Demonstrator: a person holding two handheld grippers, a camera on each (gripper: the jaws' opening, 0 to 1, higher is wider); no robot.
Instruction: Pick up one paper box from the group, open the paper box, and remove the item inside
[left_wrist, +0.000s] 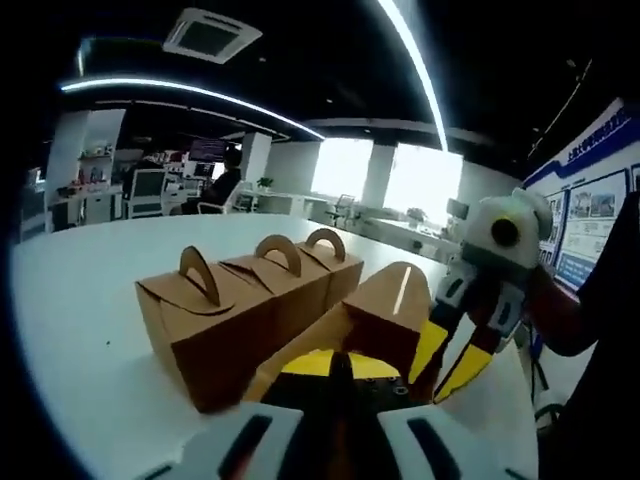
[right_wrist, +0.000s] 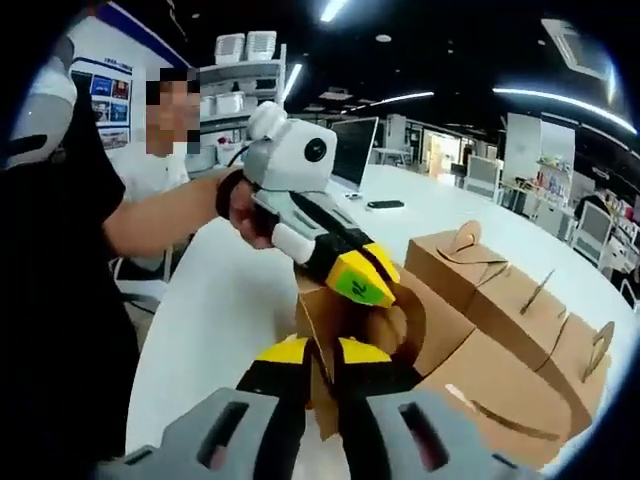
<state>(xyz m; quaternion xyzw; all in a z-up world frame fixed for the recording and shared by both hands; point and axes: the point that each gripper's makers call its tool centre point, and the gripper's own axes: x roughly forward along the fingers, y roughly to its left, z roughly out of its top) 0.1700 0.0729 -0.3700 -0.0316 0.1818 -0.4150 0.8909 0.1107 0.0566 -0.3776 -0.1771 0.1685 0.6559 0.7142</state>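
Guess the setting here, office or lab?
Likely an open-plan office or showroom: long white table, desks with a monitor behind, ceiling air-conditioning vent, poster boards on the wall.

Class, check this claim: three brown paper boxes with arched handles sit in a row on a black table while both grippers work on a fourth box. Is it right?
Not quite. The table is white, not black, as the left gripper view shows. The rest holds: three paper boxes stand in a row, and the left gripper and right gripper meet at the fourth box.
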